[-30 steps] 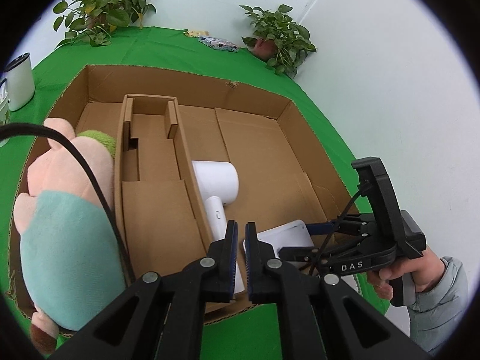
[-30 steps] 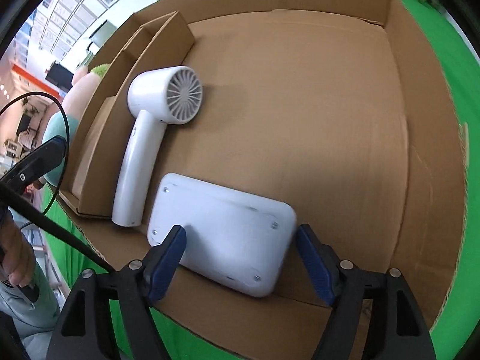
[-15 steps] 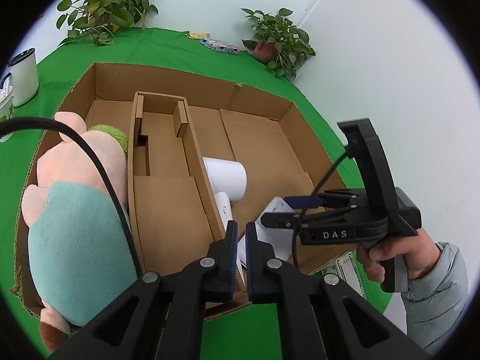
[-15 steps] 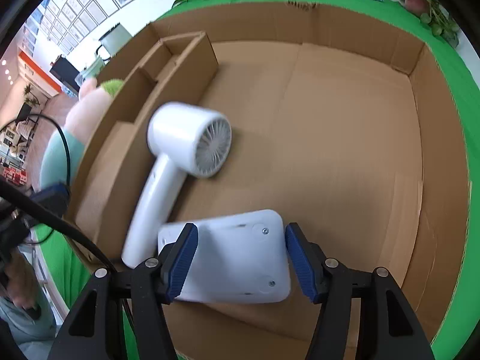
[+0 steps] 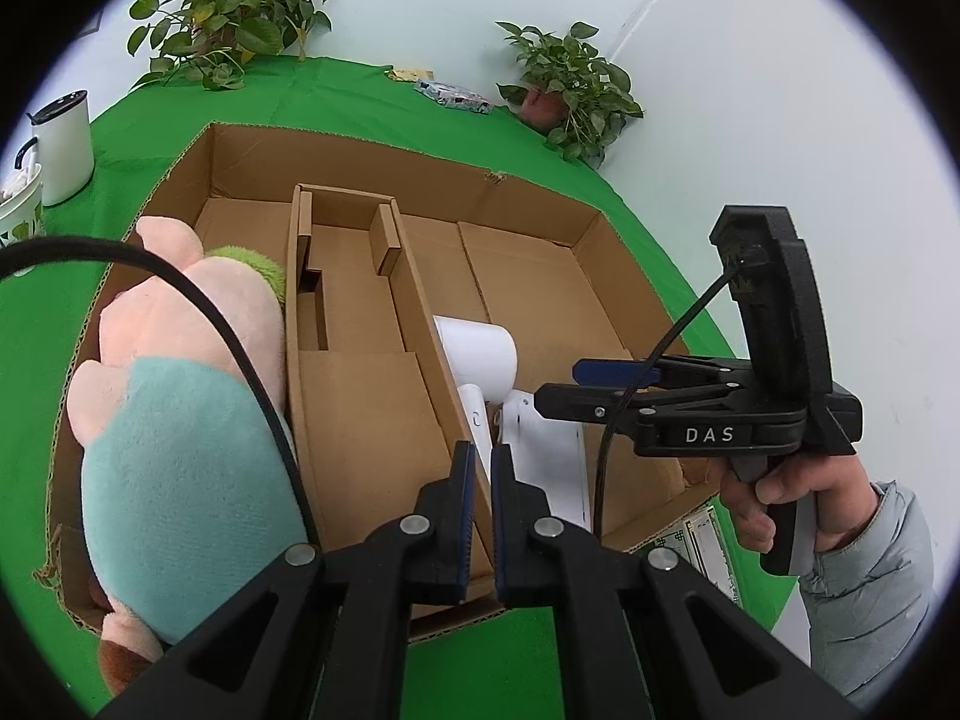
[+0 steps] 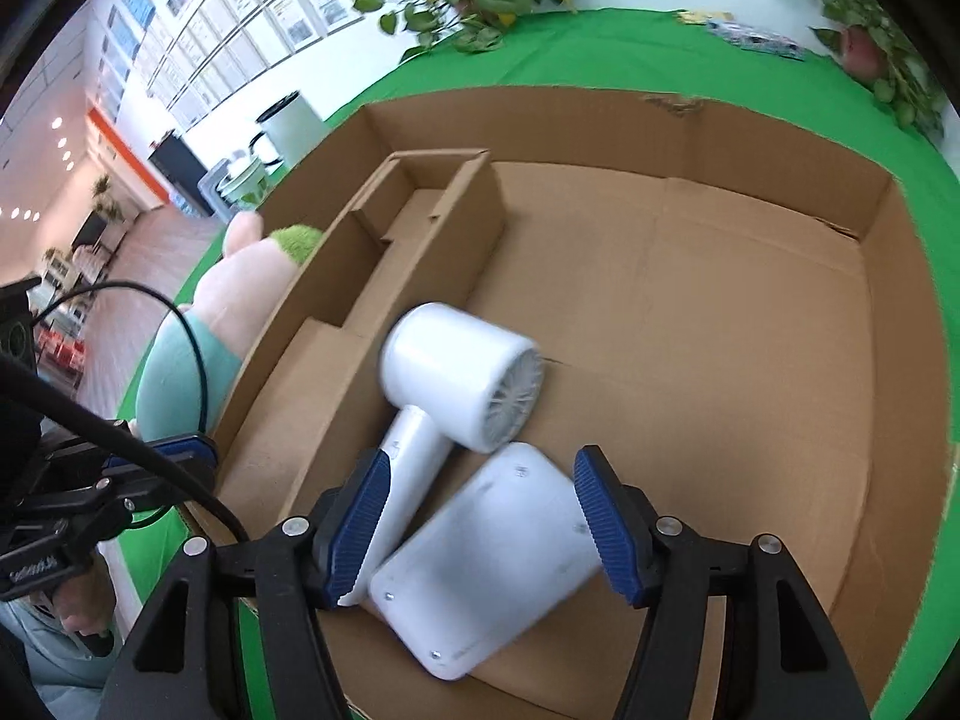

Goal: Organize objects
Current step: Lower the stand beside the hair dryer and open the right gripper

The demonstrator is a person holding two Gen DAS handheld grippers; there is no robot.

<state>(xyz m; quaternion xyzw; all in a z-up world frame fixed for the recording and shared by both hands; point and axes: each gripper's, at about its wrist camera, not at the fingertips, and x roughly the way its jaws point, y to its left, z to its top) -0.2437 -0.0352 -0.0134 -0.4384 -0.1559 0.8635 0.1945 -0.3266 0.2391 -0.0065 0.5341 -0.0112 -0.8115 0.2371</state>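
A large open cardboard box (image 6: 870,420) sits on the green table cover (image 5: 180,114). A narrow cardboard insert (image 5: 354,324) with small compartments splits it. Left of the insert lies a plush pig toy (image 5: 174,420) in a teal shirt. Right of it lies a white hair dryer (image 6: 462,384), its handle running toward the near wall, with a white flat rectangular device (image 6: 486,564) tilted against the handle, its underside with screws facing up.

Compared with a second ago, the device has turned from lying crosswise to standing at a slant, the hair dryer has rolled so its grille faces right, and the right gripper (image 6: 486,531) sits higher above the box.

Its jaws have just been opening slightly; they stand spread, the device between them, and whether the pads press on it cannot be told. A hand (image 5: 786,498) in a grey sleeve holds that gripper, angled down over the near right corner. The left gripper (image 5: 483,516) hovers over the near wall, pads pressed together on nothing.
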